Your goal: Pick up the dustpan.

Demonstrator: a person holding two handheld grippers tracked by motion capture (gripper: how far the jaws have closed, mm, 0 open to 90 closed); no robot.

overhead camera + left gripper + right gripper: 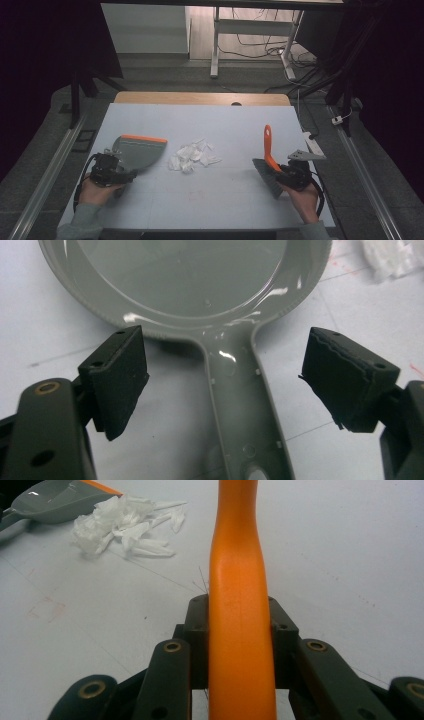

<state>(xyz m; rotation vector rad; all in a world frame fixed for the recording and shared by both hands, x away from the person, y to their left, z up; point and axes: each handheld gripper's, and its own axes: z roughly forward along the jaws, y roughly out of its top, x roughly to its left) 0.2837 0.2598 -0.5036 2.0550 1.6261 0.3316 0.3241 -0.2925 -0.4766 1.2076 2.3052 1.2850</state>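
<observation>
A grey dustpan with an orange front lip lies flat at the table's left. Its grey handle runs between the two pads of my left gripper, which stand wide apart on either side without touching it. A pile of crumpled white paper scraps sits mid-table, just right of the dustpan. My right gripper is shut on the orange handle of a hand brush, whose grey bristles rest on the table.
The pale table top ends in a wooden strip at its far edge. A white power strip lies off the right edge. Faint red marks show on the surface near the front.
</observation>
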